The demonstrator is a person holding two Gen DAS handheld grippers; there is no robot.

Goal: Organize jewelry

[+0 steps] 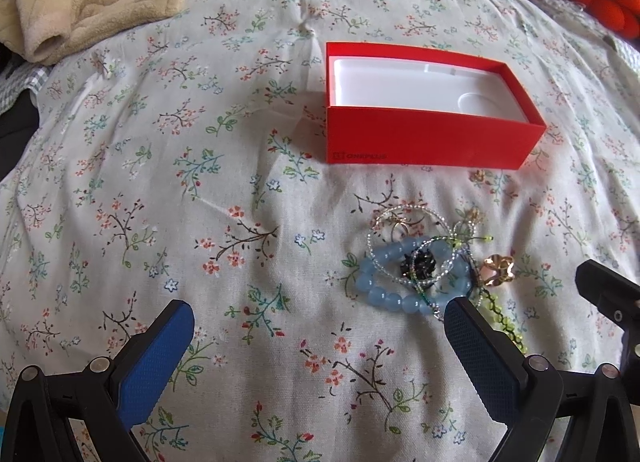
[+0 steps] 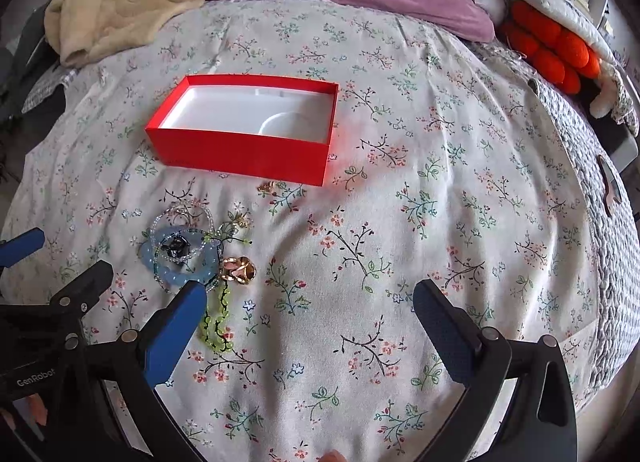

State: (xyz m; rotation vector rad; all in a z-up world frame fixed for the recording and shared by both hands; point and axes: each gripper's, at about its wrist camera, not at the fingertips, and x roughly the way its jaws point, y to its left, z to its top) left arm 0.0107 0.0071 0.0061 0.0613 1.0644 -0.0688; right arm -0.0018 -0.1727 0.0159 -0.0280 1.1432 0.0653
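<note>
Both grippers are hovering spread wide over the flowered bed cover (image 2: 420, 165). The jewelry pile (image 1: 420, 266) is lying just ahead of the left gripper (image 1: 320, 314), by its right finger, and ahead-left of the right gripper (image 2: 308, 298): a pale blue bead bracelet (image 1: 384, 294) is tangling with clear bead strands, a black piece and a gold ring (image 2: 239, 270). Beyond the pile, the open red box (image 2: 244, 153) is showing a white liner.

Left gripper (image 1: 320, 314) and right gripper (image 2: 310, 294): black frames, blue textured finger pads (image 1: 160, 358), silver pivot screws, white "GenRobot" lettering
</note>
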